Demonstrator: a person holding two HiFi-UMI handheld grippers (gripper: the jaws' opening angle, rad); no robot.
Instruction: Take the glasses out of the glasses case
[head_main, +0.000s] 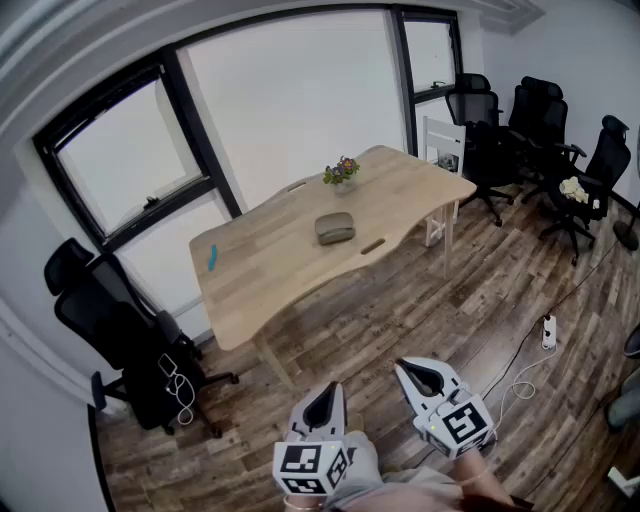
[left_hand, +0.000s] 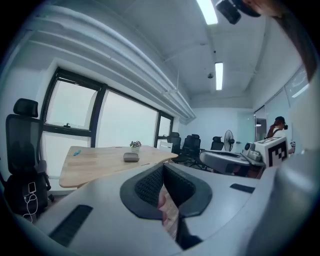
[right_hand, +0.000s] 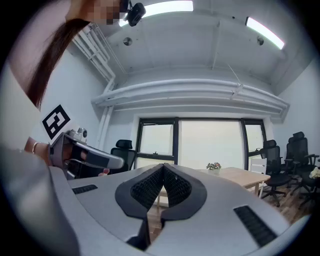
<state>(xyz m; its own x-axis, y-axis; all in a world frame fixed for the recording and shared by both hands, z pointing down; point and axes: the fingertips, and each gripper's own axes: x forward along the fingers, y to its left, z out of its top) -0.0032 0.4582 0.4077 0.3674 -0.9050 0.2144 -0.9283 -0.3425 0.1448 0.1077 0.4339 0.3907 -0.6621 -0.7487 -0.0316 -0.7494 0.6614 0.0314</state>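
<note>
Both tongs hang low over the wood floor, close to our body and well apart from the work. The left tongs (head_main: 324, 402) are clenched, pads pressed together with nothing between them, as the left gripper view shows. The right tongs (head_main: 415, 375) are likewise clenched and empty, ribbed pads meeting at the tip in the right gripper view. The glasses case (head_main: 335, 228) lies across the room near the middle of the pale wooden desk (head_main: 270, 280), on its own. A small potted plant (head_main: 342, 172) stands beyond it toward the window, and a small teal object (head_main: 212, 258) lies toward the desk's left end. From here the case looks shut; we cannot make out which side opens. No glasses show anywhere, so we judge they are inside. Progress: nothing of the task is done. Left to do, as we read it: walk up to the desk, release the tongs, steady the case with one pair, lift the lid with the other, then draw the glasses out.
</note>
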